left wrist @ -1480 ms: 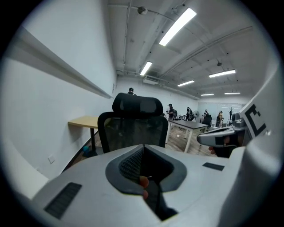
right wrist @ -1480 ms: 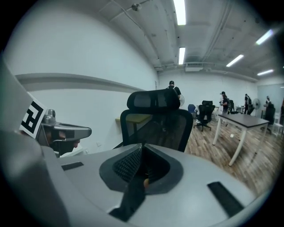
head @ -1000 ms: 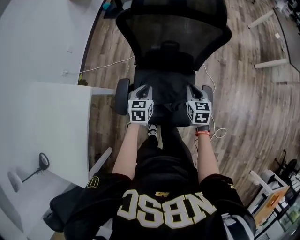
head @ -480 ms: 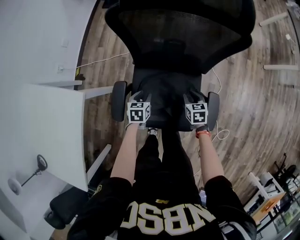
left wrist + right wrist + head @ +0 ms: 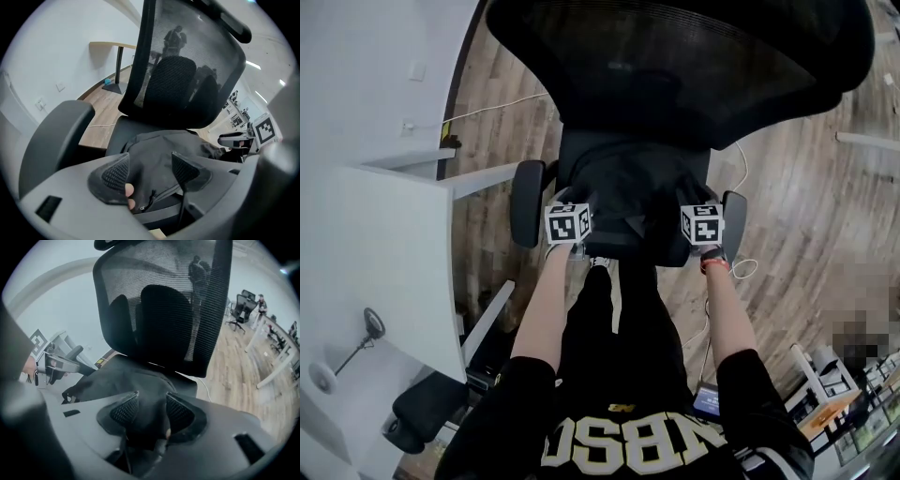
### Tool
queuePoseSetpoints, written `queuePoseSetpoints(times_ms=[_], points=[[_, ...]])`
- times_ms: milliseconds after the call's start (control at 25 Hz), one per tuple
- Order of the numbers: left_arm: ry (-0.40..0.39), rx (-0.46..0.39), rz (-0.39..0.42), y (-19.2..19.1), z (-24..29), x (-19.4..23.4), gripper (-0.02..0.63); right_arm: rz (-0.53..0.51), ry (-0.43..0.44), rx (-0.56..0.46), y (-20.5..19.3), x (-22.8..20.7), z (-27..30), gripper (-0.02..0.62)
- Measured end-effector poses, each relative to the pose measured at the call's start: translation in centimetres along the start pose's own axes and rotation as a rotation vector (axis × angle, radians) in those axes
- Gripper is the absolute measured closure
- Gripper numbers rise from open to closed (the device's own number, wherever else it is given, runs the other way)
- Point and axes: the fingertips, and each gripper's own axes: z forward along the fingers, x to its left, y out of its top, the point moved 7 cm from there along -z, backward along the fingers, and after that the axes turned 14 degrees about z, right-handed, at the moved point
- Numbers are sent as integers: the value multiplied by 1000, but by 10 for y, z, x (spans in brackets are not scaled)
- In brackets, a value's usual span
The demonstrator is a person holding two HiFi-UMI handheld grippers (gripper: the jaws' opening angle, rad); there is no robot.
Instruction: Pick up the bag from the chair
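Note:
A black bag (image 5: 628,192) lies slumped on the seat of a black mesh-backed office chair (image 5: 675,66). My left gripper (image 5: 581,199) reaches its near left side and my right gripper (image 5: 689,199) its near right side. In the left gripper view the left gripper (image 5: 151,169) is open, with the bag (image 5: 164,150) and a zip pull lying flat between the spread jaws. In the right gripper view the right gripper (image 5: 152,411) has its jaws close together, with bunched fabric of the bag (image 5: 122,383) pinched between them.
The chair's armrests (image 5: 528,202) (image 5: 733,225) flank both grippers. A white desk (image 5: 384,253) stands to the left, with another chair's seat (image 5: 422,422) below it. A white cable (image 5: 497,108) runs over the wood floor. The person's legs stand against the seat front.
The view has closed in on the chair, whose back now fills the top. Both grippers have pushed forward onto the bag's near edge.

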Motion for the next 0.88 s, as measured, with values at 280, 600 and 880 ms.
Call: queuePoseSetpoints(times_ms=[280, 600, 880], points=[[-6, 62, -13, -22, 32, 17, 279, 64, -38, 73, -21, -28, 40, 314], [64, 230, -1, -59, 71, 34, 325, 89, -148, 162, -31, -45, 70, 325], [13, 301, 29, -58, 76, 30, 525, 15, -270, 261, -32, -49, 79, 586]])
